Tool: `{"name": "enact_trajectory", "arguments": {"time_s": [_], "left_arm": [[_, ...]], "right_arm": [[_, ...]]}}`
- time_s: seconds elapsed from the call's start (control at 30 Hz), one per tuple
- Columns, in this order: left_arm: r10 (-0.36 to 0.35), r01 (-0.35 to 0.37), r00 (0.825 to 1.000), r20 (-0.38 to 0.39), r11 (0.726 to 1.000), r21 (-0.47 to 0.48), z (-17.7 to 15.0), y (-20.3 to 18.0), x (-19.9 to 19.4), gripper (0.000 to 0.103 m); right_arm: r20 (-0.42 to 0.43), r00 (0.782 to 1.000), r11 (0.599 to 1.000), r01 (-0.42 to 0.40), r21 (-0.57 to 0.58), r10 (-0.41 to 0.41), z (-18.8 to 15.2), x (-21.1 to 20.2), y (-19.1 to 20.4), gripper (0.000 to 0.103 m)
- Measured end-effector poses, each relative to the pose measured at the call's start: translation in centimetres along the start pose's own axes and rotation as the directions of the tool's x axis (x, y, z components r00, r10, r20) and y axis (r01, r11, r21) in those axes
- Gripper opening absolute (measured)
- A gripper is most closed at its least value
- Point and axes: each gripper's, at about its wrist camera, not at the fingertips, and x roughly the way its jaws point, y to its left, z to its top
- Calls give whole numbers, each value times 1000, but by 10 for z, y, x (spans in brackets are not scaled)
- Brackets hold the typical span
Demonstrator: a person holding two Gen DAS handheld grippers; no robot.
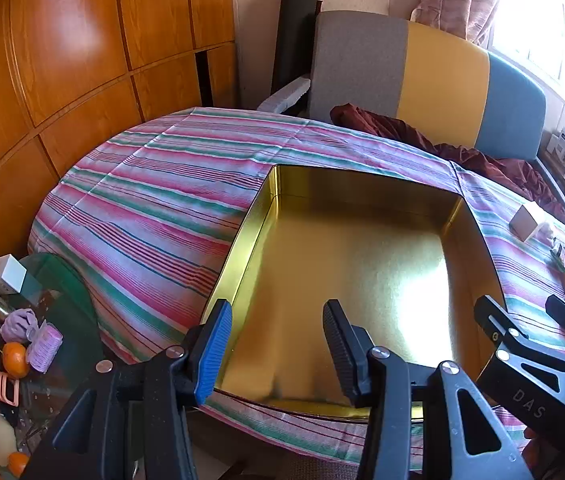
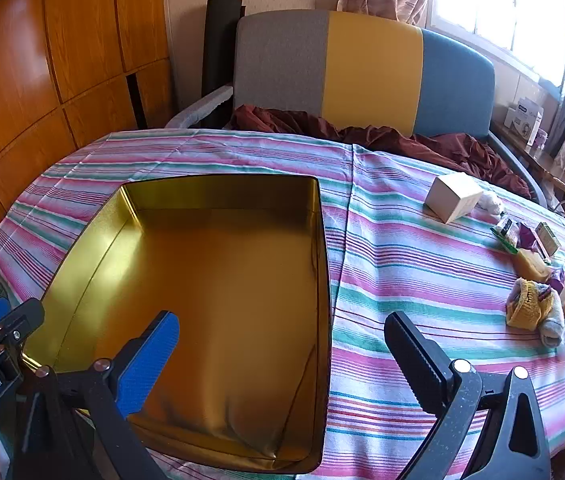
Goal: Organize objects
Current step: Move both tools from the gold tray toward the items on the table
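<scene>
Gold tin box (image 2: pixel 218 280), empty, on the striped cloth (image 2: pixel 402 280): we judge it stiff, light, slick-walled; take it by the rim. White carton (image 2: pixel 452 196), right of it: rigid, pinch its flat sides. Yellow sock bundle (image 2: pixel 530 308), nearer: soft, grab mid-bulk. Left gripper (image 1: pixel 278 356) stands partly open, right gripper (image 2: pixel 282 360) fully spread; both empty.

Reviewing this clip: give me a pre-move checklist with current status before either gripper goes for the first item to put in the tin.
1. Gold rectangular metal tin empty, unobstructed: ok.
2. Right gripper open, holding nothing: ok.
3. Left gripper holding nothing: ok.
4. Small white cardboard box and yellow knitted sock bundle lie in view on the striped tablecloth: ok.
5. Grippers apart from each other: ok.
6. Items' weight: cannot tell.
</scene>
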Motion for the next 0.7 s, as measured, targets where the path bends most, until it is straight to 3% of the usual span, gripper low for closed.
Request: {"name": "enact_trajectory", "arguments": {"time_s": [0.47,0.7], "left_arm": [[3,-3,1000,-7,1000,-4,-2,-3,1,48],[-55,55,998,-39,998,14,-8,-14,4,48]], "right_arm": [[47,999,1000,-25,-10,25,1,-13,-9,103],[60,995,997,-75,-7,76,4,-17,-41,103]]}}
